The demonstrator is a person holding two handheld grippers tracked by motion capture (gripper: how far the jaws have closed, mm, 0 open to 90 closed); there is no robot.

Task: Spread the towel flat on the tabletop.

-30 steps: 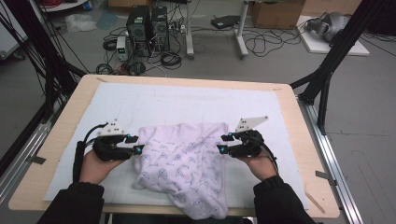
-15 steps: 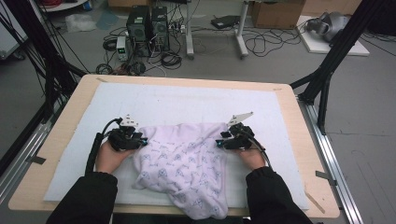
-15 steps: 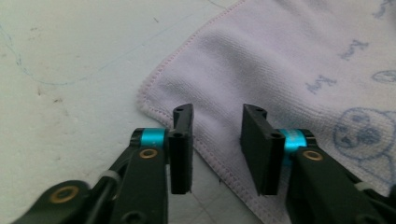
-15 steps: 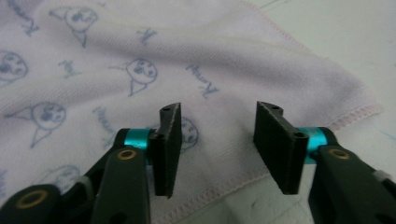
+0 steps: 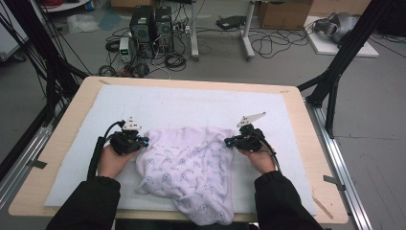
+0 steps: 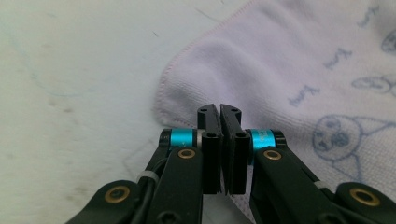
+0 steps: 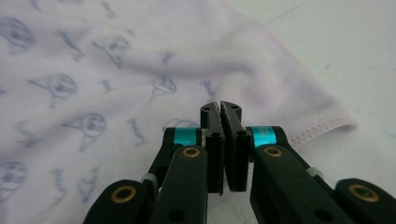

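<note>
A pale lilac towel (image 5: 186, 167) printed with small animal faces lies crumpled on the white mat (image 5: 191, 103), and its near end hangs over the table's front edge. My left gripper (image 5: 142, 140) sits at the towel's far left corner, with its jaws pressed together on the hemmed edge of the towel (image 6: 289, 60). My right gripper (image 5: 229, 142) is at the far right corner, shut in the same way on the towel (image 7: 93, 70) just inside the stitched hem. In their own views, the left gripper (image 6: 219, 108) and the right gripper (image 7: 220, 106) show no gap between the jaws.
The mat covers most of a wooden table (image 5: 62, 143). Black frame posts (image 5: 335, 72) stand at the table's right and left sides. On the floor beyond the table are computer towers (image 5: 151, 24) and cables. The far half of the mat is bare.
Both hands have moved inward and a little forward to the towel's far corners. The left gripper has turned in toward the cloth. The towel's far edge looks slightly straighter.
</note>
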